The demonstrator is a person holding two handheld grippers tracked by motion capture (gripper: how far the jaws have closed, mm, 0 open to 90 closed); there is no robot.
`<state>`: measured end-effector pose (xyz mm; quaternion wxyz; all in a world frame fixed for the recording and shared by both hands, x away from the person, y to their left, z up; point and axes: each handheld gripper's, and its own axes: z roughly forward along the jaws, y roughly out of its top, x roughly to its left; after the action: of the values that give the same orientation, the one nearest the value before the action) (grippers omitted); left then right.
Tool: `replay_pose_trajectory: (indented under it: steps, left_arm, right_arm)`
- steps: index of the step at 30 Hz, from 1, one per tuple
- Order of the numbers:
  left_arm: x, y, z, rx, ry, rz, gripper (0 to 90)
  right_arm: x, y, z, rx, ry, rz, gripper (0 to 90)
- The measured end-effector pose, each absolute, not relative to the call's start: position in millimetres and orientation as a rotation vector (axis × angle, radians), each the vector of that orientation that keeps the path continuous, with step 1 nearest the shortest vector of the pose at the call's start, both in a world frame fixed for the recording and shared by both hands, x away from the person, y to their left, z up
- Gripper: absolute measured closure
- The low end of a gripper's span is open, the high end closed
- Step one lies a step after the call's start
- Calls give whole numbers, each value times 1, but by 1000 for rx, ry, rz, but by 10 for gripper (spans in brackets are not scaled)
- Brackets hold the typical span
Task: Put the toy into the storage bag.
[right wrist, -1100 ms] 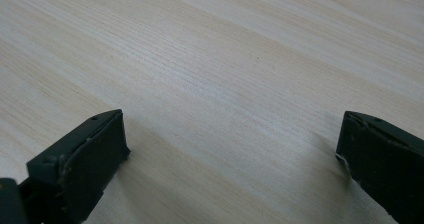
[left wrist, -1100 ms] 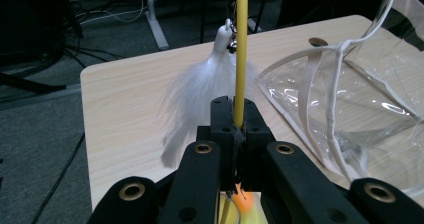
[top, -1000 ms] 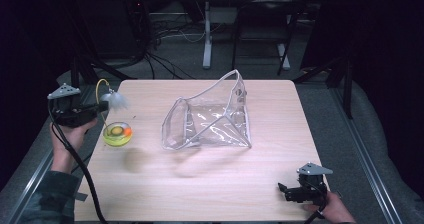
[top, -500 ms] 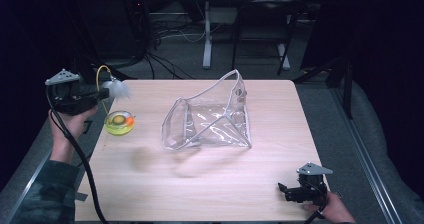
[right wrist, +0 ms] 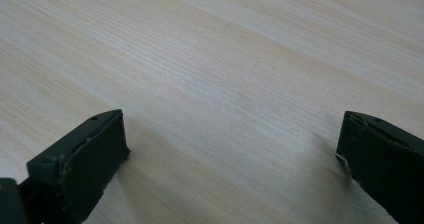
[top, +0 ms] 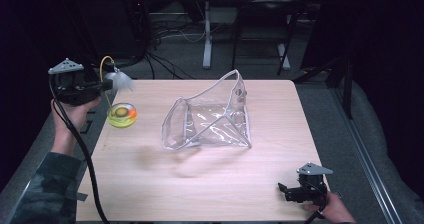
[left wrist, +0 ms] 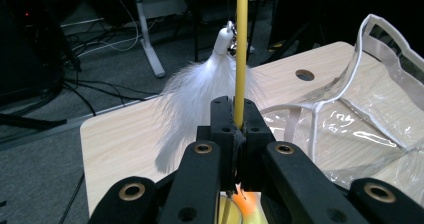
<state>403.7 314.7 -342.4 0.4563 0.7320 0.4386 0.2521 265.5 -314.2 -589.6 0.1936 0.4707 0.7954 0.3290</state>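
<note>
The wooden desk (top: 150,184) carries a clear plastic pouch (top: 210,119) at its middle, floppy and slippery, best pinched by its white rim. The right tool (top: 295,193) rests wide open and empty. The left tool (left wrist: 235,134), clamped on a springy yellow wand (left wrist: 241,49), dangles its light feather (top: 121,81) and a yellow-green disc (top: 122,115).

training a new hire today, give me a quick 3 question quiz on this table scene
1. True or false: the left gripper is shut on the yellow stick of a feather toy.
2. Which thing lies mid-table? A) clear bag B) metal bowl C) book
3. Fill in: the right gripper has its jaws ____ over the bare table.

Key: 1 true; 2 A; 3 open
</note>
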Motion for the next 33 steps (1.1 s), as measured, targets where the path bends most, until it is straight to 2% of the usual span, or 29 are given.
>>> replay_pose_trajectory:
  steps: [33]
  left_arm:
    - [422, 276, -304, 1831, 978, 627, 882]
  right_arm:
    - [266, -314, -590, 1321, 2231, 926, 0]
